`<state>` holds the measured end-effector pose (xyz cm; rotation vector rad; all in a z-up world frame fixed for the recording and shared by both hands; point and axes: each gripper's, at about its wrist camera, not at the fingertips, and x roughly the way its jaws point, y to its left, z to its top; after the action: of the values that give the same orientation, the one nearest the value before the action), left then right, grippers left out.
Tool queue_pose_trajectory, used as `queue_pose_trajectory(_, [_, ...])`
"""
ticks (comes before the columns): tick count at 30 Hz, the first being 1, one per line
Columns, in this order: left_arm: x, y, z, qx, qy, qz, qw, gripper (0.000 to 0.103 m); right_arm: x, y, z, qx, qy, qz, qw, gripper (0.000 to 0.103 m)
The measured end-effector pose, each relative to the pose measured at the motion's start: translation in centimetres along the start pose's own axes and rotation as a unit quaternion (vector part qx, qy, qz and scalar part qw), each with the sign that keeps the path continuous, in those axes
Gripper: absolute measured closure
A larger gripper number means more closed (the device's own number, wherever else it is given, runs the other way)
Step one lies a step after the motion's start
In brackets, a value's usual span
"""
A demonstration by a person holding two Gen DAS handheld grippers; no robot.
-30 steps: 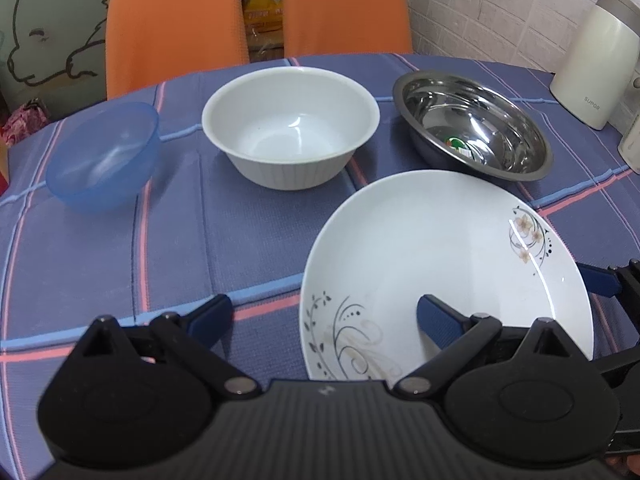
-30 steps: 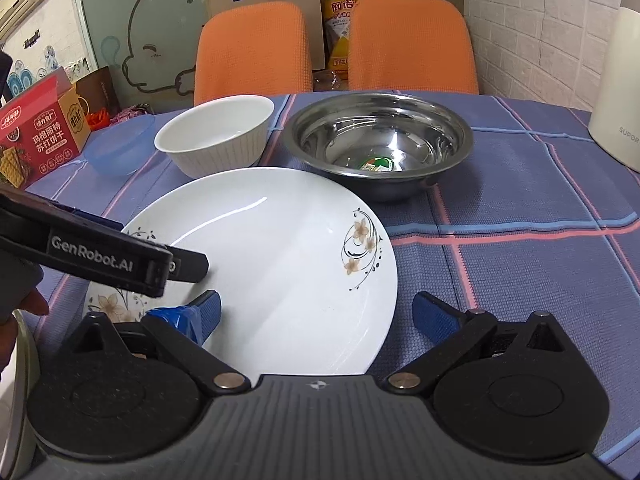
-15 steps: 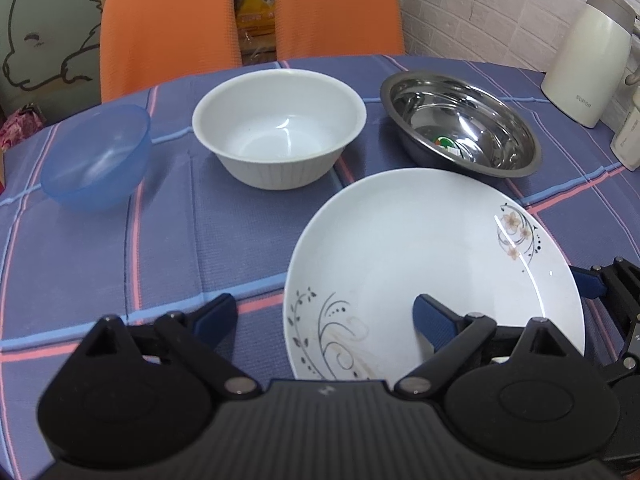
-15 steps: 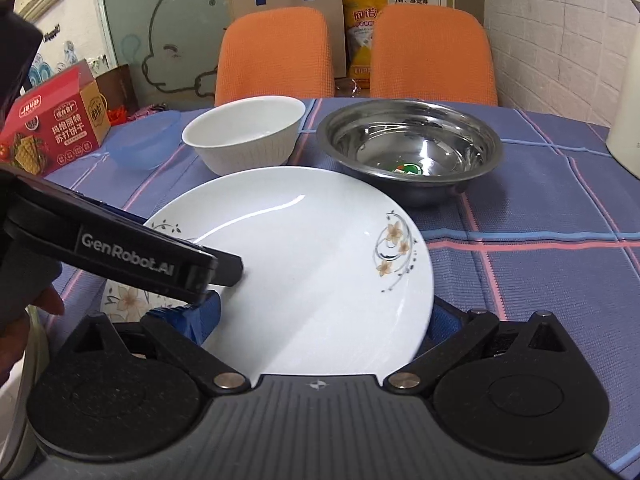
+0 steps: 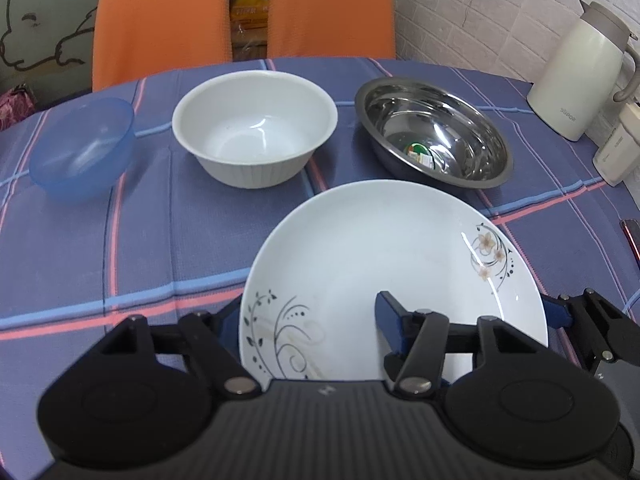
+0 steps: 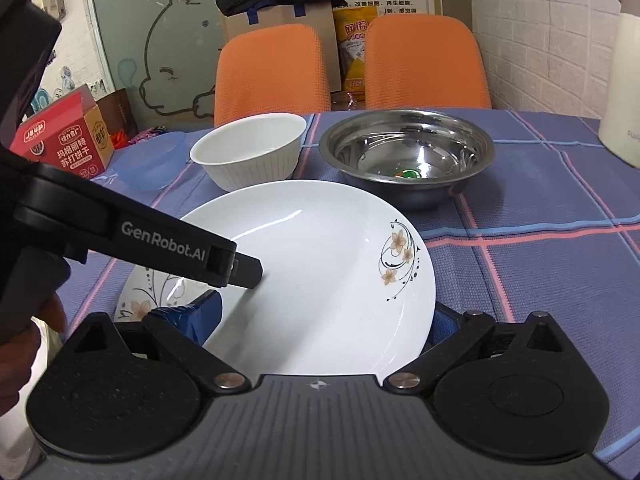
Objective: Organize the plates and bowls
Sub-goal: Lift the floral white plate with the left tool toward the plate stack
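We take the white floral plate (image 5: 384, 264) as our landmark; it sits tilted above the blue checked tablecloth (image 5: 140, 248), the largest thing in view, which covers the whole table. Behind the table, beyond the plate, we see two orange chairs (image 6: 276, 68), with a cardboard box (image 6: 280, 16) and a yellow bag between them. Far to the right of the plate stands a cream thermos jug (image 5: 580, 72) near the brick wall. Just beyond the plate's far right edge rests the steel bowl (image 5: 432, 132), with a small green sticker inside; it lies close to the plate's rim, and we cannot tell whether they touch. Beyond the plate's far left edge sits the white ribbed bowl (image 5: 256, 128), near but apart, and further left of that the blue plastic bowl (image 5: 84, 148), well apart from the plate. A red snack carton (image 6: 64, 136) lies far left, off the table. Our left gripper (image 5: 308, 324) is spread wide, its blue pads straddling the near left rim of the plate, one over the face and one outside the edge. Our right gripper (image 6: 320, 316) is likewise spread wide about the plate's near right rim; whether either truly presses on the plate we cannot tell.
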<state>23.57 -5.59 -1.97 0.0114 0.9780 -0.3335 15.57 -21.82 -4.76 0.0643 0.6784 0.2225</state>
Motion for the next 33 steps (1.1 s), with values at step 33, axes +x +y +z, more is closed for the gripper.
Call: queue_pose_trajectory(33, [-15.5,12.7,-16.9,-0.113,-0.069,0.073,0.9885,0.044,-7.2,17.6,-6.6,-0.071,-0.007,0.099,0.993,0.013])
